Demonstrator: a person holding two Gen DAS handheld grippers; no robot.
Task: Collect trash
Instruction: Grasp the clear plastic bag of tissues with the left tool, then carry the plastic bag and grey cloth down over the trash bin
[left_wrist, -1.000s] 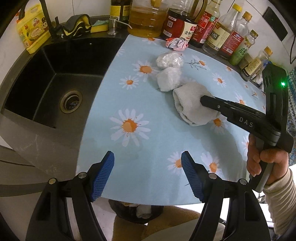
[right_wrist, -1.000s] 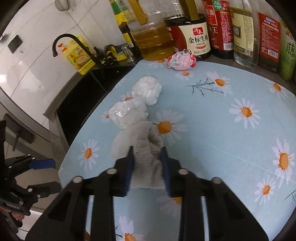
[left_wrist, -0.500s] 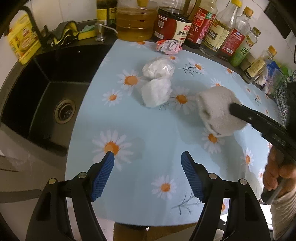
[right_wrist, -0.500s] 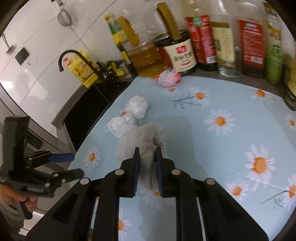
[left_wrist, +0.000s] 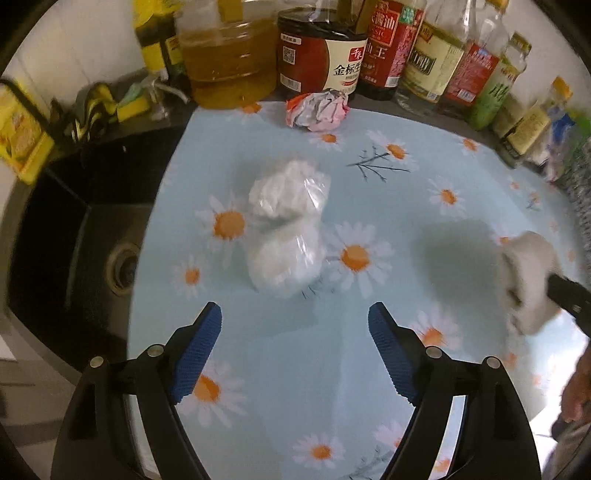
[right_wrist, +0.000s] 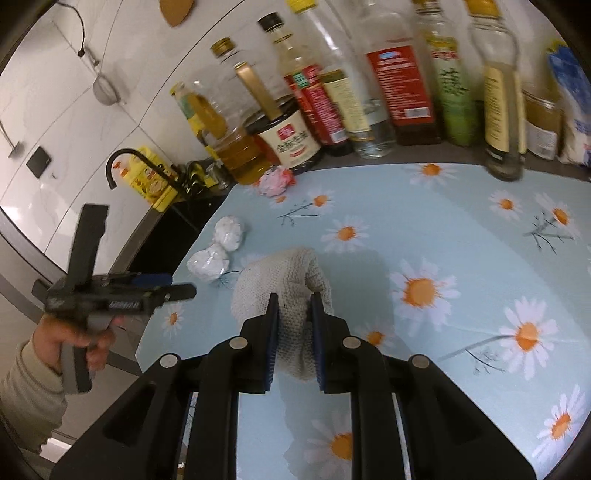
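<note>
My right gripper (right_wrist: 293, 306) is shut on a crumpled off-white cloth wad (right_wrist: 284, 277) and holds it above the daisy-print mat (right_wrist: 461, 229); the wad also shows at the right edge of the left wrist view (left_wrist: 528, 280). My left gripper (left_wrist: 295, 325) is open and empty, just in front of two white plastic-wrapped balls (left_wrist: 284, 254) that touch each other. They also show in the right wrist view (right_wrist: 218, 254). A pink and white crumpled wrapper (left_wrist: 317, 110) lies at the mat's far edge by the bottles.
A row of oil and sauce bottles (left_wrist: 325, 55) stands along the back wall. A black sink (left_wrist: 92, 236) lies left of the mat, with sponges (left_wrist: 110, 107) and a yellow box (left_wrist: 22, 133) behind it. The faucet (right_wrist: 122, 162) shows in the right wrist view.
My right gripper has lifted the cloth wad off the mat and carried it to the right. My left gripper has moved forward over the mat toward the two white balls, still open.
</note>
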